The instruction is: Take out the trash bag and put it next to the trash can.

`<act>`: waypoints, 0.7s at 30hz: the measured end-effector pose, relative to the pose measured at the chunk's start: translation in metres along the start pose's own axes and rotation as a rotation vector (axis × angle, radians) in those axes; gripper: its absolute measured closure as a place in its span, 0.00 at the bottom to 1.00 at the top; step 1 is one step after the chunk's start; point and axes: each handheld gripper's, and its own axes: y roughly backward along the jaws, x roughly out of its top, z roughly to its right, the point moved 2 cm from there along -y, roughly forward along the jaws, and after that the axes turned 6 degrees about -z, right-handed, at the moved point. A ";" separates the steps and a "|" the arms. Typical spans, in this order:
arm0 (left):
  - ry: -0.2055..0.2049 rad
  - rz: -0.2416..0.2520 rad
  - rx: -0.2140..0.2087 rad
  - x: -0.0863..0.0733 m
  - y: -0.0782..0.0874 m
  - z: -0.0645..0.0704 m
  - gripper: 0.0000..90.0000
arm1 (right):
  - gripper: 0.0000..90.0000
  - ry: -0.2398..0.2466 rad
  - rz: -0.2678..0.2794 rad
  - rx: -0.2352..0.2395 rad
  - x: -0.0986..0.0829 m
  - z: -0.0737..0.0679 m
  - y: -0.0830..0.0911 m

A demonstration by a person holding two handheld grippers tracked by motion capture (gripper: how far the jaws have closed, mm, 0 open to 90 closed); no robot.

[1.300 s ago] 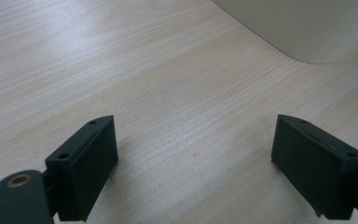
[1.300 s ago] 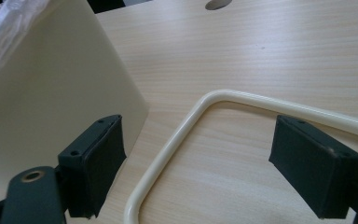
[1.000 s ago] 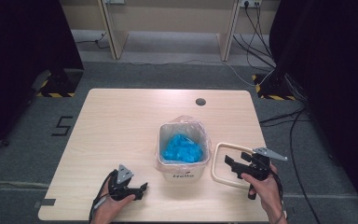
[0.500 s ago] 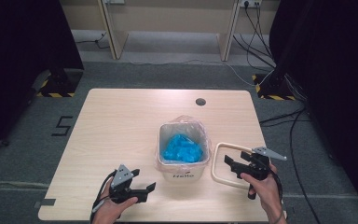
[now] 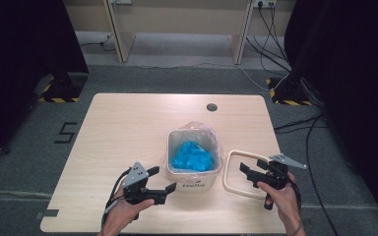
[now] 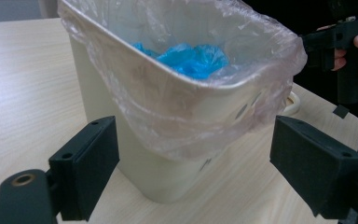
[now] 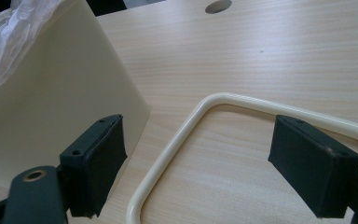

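- Our left gripper (image 5: 160, 181) has its jaws apart, the lined waste bin (image 6: 168, 154) just ahead between them.
- Our right gripper (image 5: 250, 173) holds its jaws apart over the cream rim frame (image 7: 168, 154) on the desk (image 5: 128, 128).

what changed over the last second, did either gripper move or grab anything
The left gripper moved right along the table's near edge, toward the bin, and its open jaws now frame the bin's corner without touching it. Nothing was taken hold of or let go. The right gripper stayed open over the cream ring frame, and the bin, its plastic liner and the blue wad inside did not move.
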 end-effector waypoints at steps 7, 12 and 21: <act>-0.048 -0.037 0.010 0.002 -0.009 0.005 0.35 | 0.21 -0.005 0.000 0.009 0.000 0.001 0.000; -0.032 -0.041 0.024 0.000 -0.004 0.004 0.62 | 0.22 -0.007 0.011 0.013 0.002 0.000 0.001; -0.034 -0.022 0.036 0.005 0.006 0.003 0.90 | 0.22 0.009 0.010 0.028 0.003 -0.007 0.000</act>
